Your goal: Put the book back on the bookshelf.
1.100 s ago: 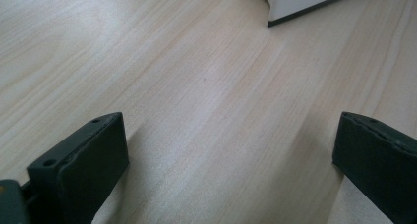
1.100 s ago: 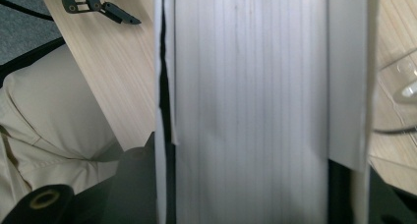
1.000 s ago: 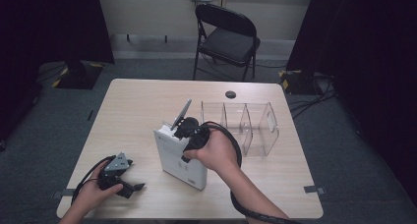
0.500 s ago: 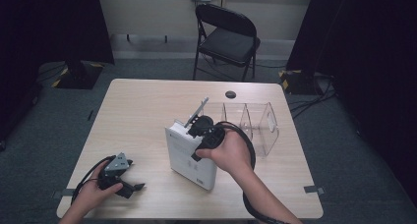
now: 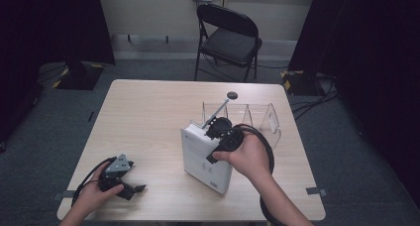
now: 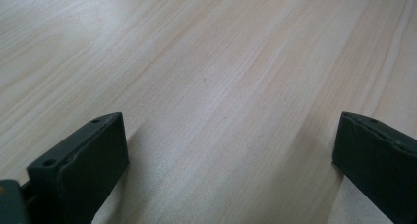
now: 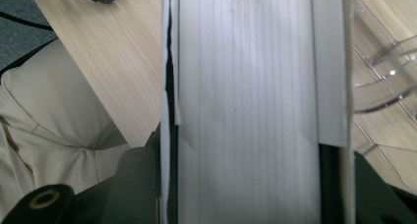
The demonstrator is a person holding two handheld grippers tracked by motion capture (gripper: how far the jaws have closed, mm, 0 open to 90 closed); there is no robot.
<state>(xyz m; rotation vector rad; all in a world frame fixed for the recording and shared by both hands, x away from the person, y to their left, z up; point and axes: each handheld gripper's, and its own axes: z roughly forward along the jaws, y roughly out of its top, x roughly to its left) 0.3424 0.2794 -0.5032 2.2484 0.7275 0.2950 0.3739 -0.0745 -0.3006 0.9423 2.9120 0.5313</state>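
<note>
A thick white book (image 5: 204, 160) stands on its edge on the table (image 5: 143, 117), tilted, just left of a clear plastic divider rack (image 5: 258, 116). My right gripper (image 5: 218, 133) comes down on the book's top and is shut on it. In the right gripper view its page edges (image 7: 246, 86) run between the two jaws of the right gripper (image 7: 246, 194), and the clear rack (image 7: 383, 71) lies to the right. My left gripper (image 5: 132, 190) rests at the near left corner of the table. In the left gripper view the left gripper (image 6: 231, 155) is open over bare wood.
A small black round disc (image 5: 232, 95) lies near the table's far edge, behind the rack. A black folding chair (image 5: 228, 37) stands beyond the table. Cables trail from both grippers. The person's beige trouser leg (image 7: 59, 111) is below the near edge.
My right gripper has carried the white book to the right, closer to the clear rack. The left gripper has stayed where it was.
</note>
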